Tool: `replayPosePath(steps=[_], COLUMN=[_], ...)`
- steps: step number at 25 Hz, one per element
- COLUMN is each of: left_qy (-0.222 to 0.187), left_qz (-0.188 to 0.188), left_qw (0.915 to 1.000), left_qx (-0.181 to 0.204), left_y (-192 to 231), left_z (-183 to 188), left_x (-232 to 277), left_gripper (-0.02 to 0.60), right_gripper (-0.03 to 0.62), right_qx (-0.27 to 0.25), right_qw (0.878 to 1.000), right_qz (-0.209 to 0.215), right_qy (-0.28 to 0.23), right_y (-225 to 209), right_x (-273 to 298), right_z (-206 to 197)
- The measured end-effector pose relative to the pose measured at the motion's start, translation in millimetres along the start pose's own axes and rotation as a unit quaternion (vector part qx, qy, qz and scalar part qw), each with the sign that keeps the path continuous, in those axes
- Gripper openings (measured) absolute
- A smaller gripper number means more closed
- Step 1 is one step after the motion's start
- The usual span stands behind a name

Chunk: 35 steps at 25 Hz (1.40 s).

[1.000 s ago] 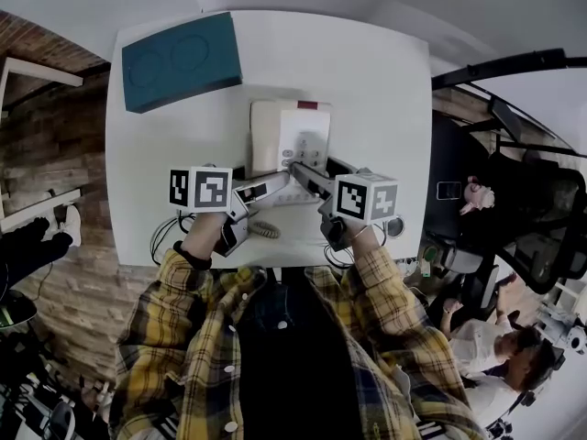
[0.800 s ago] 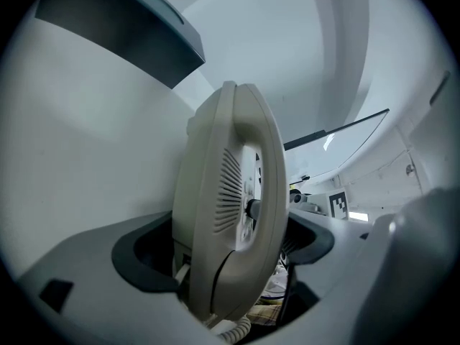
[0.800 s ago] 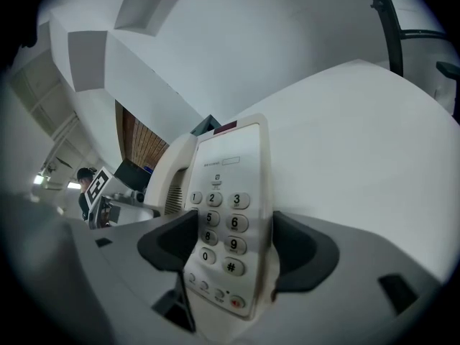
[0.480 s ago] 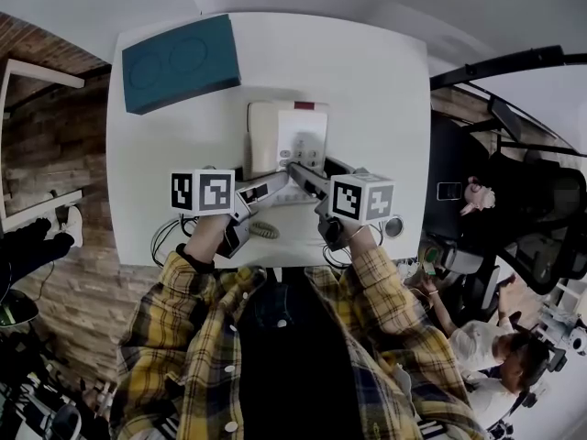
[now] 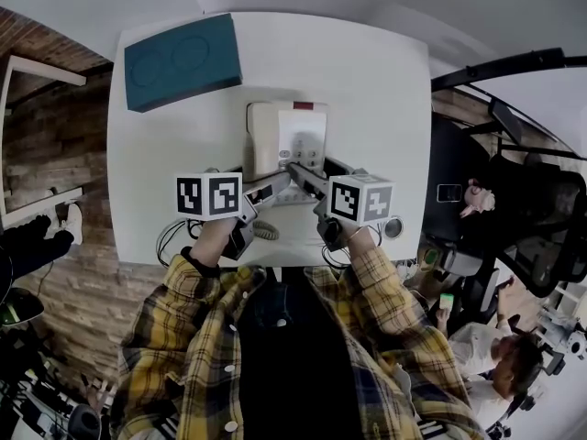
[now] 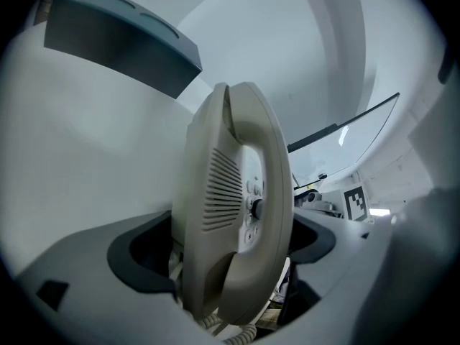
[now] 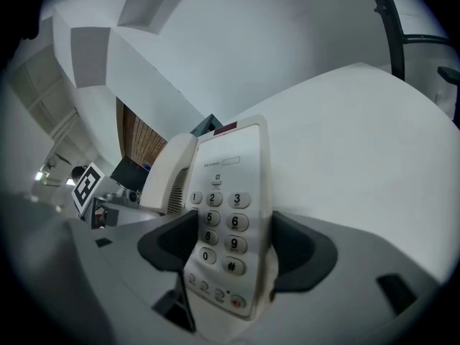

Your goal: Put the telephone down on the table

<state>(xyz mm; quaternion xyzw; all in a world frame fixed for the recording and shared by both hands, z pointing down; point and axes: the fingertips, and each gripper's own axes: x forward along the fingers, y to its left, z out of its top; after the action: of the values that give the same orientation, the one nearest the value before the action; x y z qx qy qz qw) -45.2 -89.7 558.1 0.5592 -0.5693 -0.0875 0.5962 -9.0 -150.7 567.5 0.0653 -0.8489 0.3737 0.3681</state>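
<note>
Beige telephone [image 5: 286, 137], teal box [image 5: 182, 60], white table [image 5: 371, 99]

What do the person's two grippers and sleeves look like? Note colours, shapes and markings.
The left gripper and right gripper are grey, each topped by a white cube with black square markers. Their claws end in dark curved pads. The sleeves are yellow-and-navy plaid.

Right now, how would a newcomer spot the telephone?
On the white table, look near the person. The cream telephone is clamped by the left gripper and right gripper; unlike the teal box at the far left corner, it has a keypad and coiled cord.
</note>
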Motion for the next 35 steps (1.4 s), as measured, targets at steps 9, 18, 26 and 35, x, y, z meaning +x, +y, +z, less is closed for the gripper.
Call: replayPosePath(steps=[9,18,26,35], left_qy=[-0.008,0.003,-0.003,-0.005], left_qz=[0.015,0.123,0.12,0.12], left_qw=[0.9998,0.9888,0.9892,0.9871], left_qx=[0.006,0.085,0.084,0.105], left_y=[3,25,26,23], left_z=[0,10,9,14], left_x=[-2,-14,-14,-22], left_gripper=[0.425,0.423,0.423,0.423], right_gripper=[0.304,0.304,0.304,0.302], right_qx=[-0.003,-0.011,-0.025,-0.037], right_qw=[1.0,1.0,0.999,0.999], right_qz=[-0.001,-0.017,-0.023,-0.029], right_qy=[0.002,0.01,0.013,0.0], right_y=[2,-3,-2,0], right_x=[2,3,3,-4], right_z=[-2,-5,-6,2])
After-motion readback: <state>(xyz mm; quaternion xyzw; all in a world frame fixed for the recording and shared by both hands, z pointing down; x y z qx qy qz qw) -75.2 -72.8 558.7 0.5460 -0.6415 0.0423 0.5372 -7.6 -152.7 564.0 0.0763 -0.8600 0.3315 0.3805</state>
